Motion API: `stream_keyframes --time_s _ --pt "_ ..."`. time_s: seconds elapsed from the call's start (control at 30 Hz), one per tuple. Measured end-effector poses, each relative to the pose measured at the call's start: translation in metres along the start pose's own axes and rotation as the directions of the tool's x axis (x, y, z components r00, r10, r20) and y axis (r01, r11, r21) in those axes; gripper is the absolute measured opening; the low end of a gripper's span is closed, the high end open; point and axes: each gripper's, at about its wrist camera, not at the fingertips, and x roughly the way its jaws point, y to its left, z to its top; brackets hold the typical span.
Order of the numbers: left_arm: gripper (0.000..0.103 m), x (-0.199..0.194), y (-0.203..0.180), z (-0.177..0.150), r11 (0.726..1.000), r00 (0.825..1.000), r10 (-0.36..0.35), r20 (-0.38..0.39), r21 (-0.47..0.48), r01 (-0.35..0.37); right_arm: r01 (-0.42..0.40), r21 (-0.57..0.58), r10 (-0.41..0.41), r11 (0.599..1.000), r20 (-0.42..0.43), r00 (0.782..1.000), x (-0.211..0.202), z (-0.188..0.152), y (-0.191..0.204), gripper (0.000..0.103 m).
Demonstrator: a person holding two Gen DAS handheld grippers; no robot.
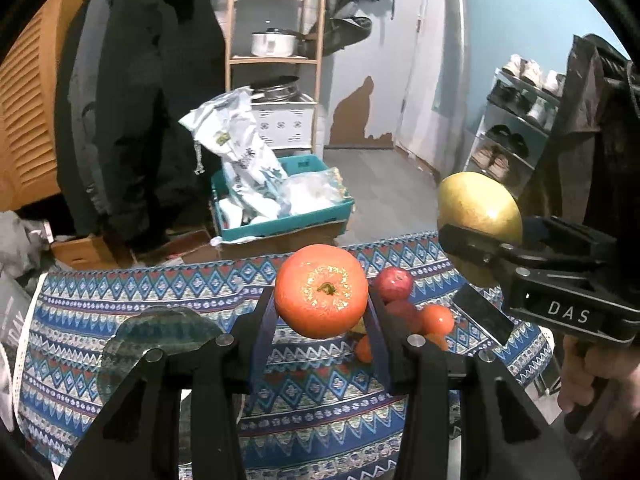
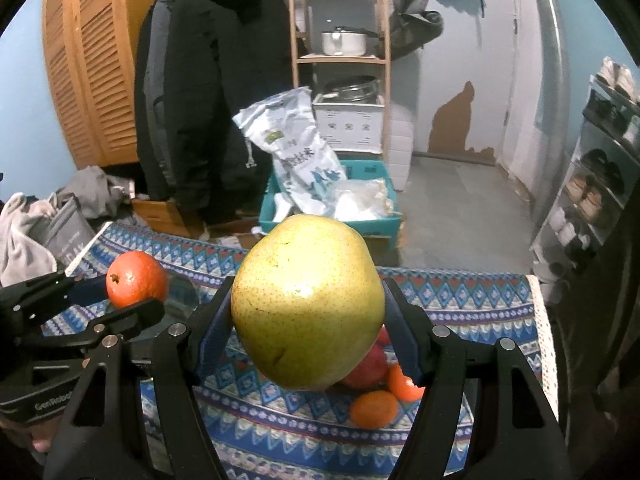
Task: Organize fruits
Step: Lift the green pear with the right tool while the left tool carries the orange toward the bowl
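The tabletop (image 1: pixel 132 292), covered in a blue patterned cloth, fills the lower half of both views. A clear glass plate (image 1: pixel 160 332) lies on it at about 8 o'clock in the left wrist view.

The right tongs (image 2: pixel 308 312) are spread wide around a large yellow-green pear (image 2: pixel 308 300), both pads pressing its sides and holding it above the cloth. Its skin is speckled with fine brown dots, with a glossy highlight near the middle and a small dent low on the front. In the left wrist view the same pear (image 1: pixel 478 216) sits at 3 o'clock.

The left tongs (image 1: pixel 320 300) are less widely spread and pinch an orange (image 1: pixel 321 291), stem end facing the camera, skin bright and glossy. In the right wrist view it appears at 9 o'clock, above the plate.

A small pile of fruit (image 2: pixel 380 384) rests on the cloth beneath the pear: red apples and small oranges touching one another.
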Motion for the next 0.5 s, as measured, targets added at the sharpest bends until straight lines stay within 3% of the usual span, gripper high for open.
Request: stream_keyframes --time_s 0.5 --pt "0.044 -0.016 0.078 -0.008 0.989 0.997 0.081 0.005 -0.127 -0.080 -0.094 -0.058 0.092 0.994 -0.027 0.995 0.037 0.022 0.066 0.070"
